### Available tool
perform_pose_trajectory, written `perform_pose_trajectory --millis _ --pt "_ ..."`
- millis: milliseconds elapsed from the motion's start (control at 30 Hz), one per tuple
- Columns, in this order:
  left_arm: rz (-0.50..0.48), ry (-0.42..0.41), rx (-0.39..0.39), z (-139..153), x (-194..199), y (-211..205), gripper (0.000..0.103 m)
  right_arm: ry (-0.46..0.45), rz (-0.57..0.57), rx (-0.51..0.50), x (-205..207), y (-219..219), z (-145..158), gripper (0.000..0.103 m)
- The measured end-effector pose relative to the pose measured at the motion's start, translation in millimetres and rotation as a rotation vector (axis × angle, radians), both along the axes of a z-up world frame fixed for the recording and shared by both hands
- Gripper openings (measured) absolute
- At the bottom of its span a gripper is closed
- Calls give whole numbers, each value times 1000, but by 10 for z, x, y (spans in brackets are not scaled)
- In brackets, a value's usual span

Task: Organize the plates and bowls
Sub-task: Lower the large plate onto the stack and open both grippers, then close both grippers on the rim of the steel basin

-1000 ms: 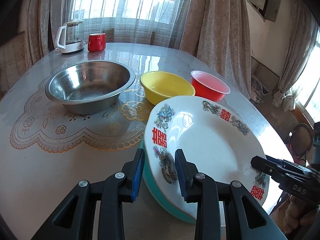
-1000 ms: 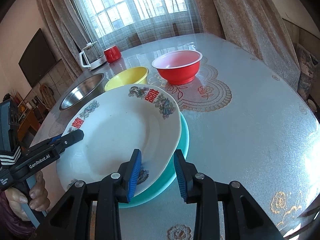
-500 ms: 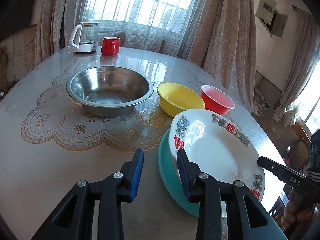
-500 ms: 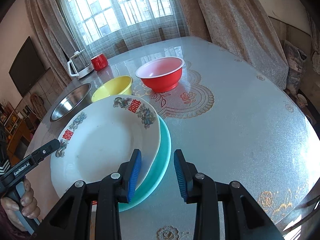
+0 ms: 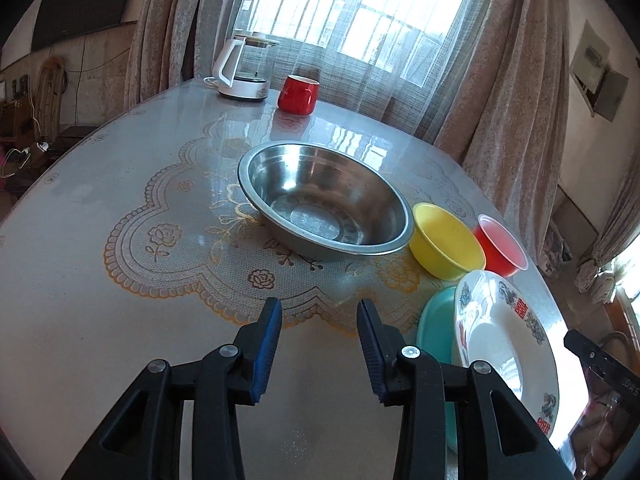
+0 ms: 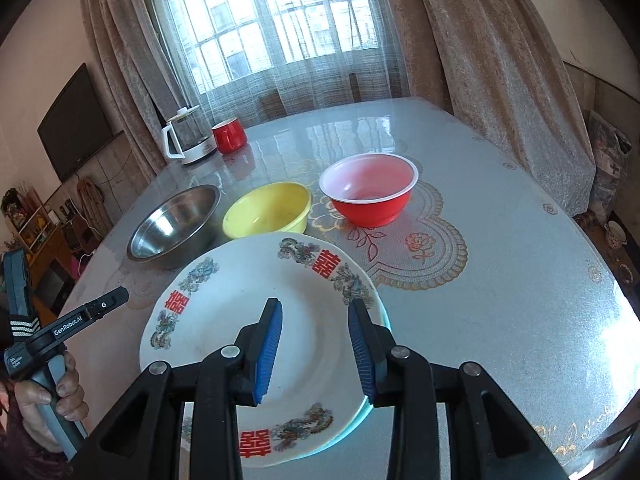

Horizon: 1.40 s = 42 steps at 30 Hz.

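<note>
On the glossy table, largest to smallest: steel bowl, white plate stacked on a teal plate whose far side it hides, then yellow bowl and red bowl, all empty. Left gripper, jaws opening, holds nothing; right gripper hangs partly open over the white plate, contact unclear.

We see a glossy table w/ lace-print cover; on it: steel bowl, yellow bowl, red bowl, teal plate, kettle, red mug.
</note>
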<state>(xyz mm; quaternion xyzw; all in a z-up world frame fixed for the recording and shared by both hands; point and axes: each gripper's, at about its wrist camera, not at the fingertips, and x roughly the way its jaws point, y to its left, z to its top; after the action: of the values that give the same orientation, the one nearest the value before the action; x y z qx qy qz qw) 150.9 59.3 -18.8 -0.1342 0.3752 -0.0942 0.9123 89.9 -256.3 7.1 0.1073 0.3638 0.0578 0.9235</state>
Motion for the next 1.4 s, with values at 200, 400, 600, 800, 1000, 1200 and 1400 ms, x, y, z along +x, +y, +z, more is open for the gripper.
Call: perform_pose_trajectory --millis 200,400,600,800,1000,1200,1400 --pt "45 -23 3 83 116 209 53 10 144 31 195 435 72 40" --pt "68 15 7 67 289 314 54 54 228 118 479 734 92 46" --pt "97 42 -60 72 484 471 55 85 266 168 832 975 125 46" --pt "100 39 -84 80 767 530 57 163 261 171 1223 1172 -23 46" --pt "113 40 2 -2 1041 483 55 253 229 143 1561 1277 -243 46" --pt "63 81 27 -172 1218 360 29 283 213 78 1777 1411 -397 46" --pt "43 56 41 -141 1070 327 23 245 237 -52 1791 1585 -434 41"
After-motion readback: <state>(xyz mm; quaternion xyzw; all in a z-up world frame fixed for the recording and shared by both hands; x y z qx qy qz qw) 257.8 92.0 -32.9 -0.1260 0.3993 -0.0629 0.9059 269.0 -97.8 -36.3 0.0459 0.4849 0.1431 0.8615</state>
